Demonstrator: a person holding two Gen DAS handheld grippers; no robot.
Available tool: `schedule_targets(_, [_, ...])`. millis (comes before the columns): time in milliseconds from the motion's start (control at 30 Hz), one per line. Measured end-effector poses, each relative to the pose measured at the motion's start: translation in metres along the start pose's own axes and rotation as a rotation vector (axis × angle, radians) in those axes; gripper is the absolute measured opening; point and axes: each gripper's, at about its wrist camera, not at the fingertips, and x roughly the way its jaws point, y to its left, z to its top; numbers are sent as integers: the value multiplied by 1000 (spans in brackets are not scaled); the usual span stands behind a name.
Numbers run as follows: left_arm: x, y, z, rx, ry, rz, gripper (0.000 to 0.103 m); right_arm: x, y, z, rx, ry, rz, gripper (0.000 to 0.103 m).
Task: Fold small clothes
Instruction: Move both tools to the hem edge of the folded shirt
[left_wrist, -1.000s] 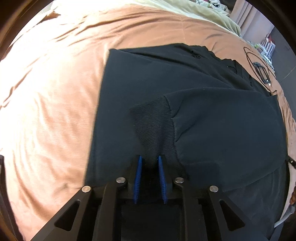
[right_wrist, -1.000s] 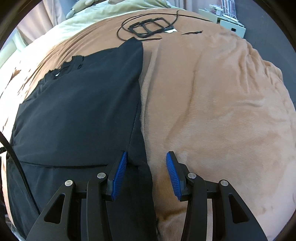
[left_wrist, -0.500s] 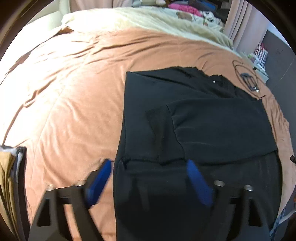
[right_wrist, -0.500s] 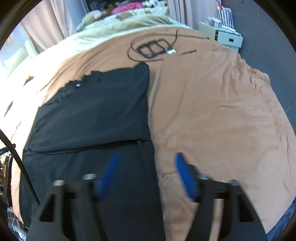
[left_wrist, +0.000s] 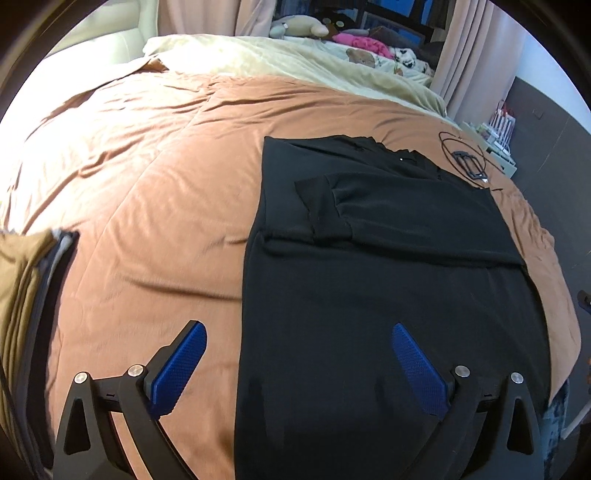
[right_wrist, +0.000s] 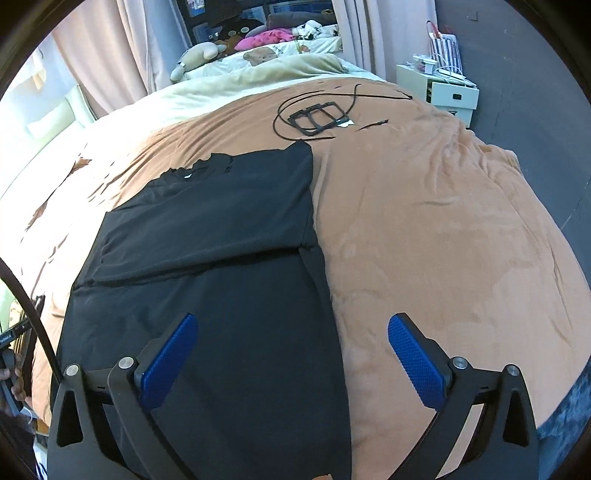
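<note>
A black long-sleeved garment (left_wrist: 369, 295) lies flat on the brown blanket (left_wrist: 147, 221), its sleeves folded in across the chest, one cuff (left_wrist: 314, 206) pointing left. In the right wrist view the same garment (right_wrist: 221, 295) fills the lower left, and its right edge runs down between the fingers. My left gripper (left_wrist: 298, 328) hovers above the garment's near left edge. Its jaws are opening and nothing is pinched between them. My right gripper (right_wrist: 292, 319) hangs over the near right edge. Its jaws are opening too, and they hold nothing.
A black cable with flat black frames (right_wrist: 317, 116) lies on the blanket beyond the collar. A stack of folded clothes (left_wrist: 22, 280) sits at the left. A cream cover (left_wrist: 295, 62) and soft toys (right_wrist: 195, 55) are at the far end. A white drawer unit (right_wrist: 443, 92) stands to the right.
Both grippers pulled back and up from the garment and opened wide. The left let go of the sleeve cuff. The right let go of the garment's right edge.
</note>
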Motion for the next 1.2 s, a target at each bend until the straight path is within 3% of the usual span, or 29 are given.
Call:
schedule_targets(300, [-37,15,-43,-31,-38,-47,102,-50,2,-36,-12,-23,-33,103])
schedule_targets(767, [-87,19,-101,-4,-108,-81,102,-108,3,-106,-18,-69,4,103])
schedule_targets(1200, [-117,45,-164,-49,-137,-102,102,-120,-9,-159,7,-68,68,103])
